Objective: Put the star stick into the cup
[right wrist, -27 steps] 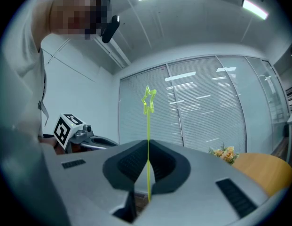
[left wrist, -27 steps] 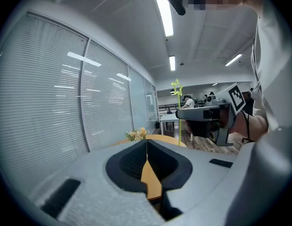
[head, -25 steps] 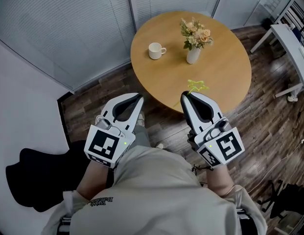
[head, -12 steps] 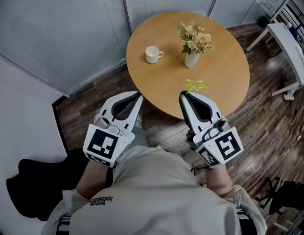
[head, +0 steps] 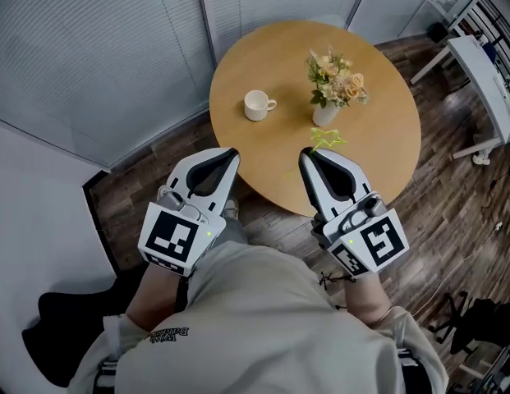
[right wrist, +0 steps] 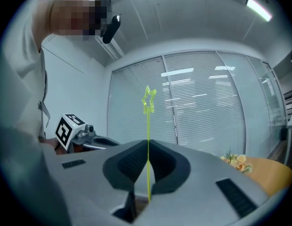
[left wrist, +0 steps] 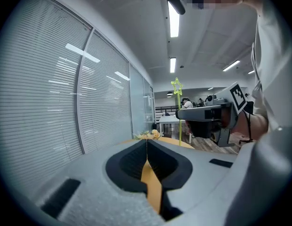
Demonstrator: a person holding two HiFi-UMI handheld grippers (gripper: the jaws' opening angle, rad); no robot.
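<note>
an office: blind-covered glass partitions (head: 115, 39), ceiling strip lights (left wrist: 173, 20), desks (left wrist: 170, 121) beyond a round meeting table (head: 386, 121).

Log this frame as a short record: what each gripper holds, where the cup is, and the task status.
right gripper: shut on the star stick, star end pointing away from the hand
left gripper: shut, nothing in it
cup: white, upright on the round table, no stick in it
flower vase: on the table, right of the cup
task status: stick not yet in the cup; both grippers short of the cup
</note>
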